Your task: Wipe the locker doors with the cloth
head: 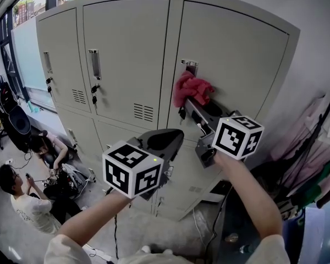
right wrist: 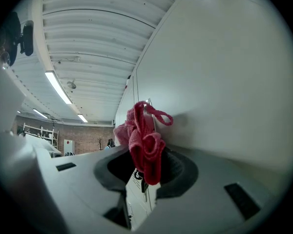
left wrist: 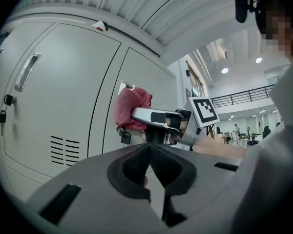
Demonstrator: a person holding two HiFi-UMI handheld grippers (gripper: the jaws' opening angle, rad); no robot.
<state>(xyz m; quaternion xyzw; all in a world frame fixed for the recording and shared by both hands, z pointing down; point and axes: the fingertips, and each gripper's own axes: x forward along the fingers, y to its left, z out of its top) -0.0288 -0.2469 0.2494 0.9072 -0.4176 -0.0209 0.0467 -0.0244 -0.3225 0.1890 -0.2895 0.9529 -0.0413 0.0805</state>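
The only print in view is the black-and-white square patterns on the two marker cubes (a small red-and-white tag (left wrist: 100,26) on the locker's top edge is too small to read). The right gripper (head: 188,100) is clamped on the red cloth (head: 191,88), which it presses against the upper right locker door (head: 236,65), just below that door's handle (head: 190,65) and above the keys (head: 182,113) hanging there. The cloth is bunched; in the right gripper view it stands up out of the jaws, a loose loop of it curling toward the door. The left gripper (left wrist: 150,165) hangs lower, in front of the lockers and apart from them, jaws together with nothing between them. The middle door (head: 126,54) has its own handle (head: 94,64) and a vent (head: 144,112). Two people (head: 22,197) sit on the floor at the lower left, and clothes (head: 313,164) hang at the right.
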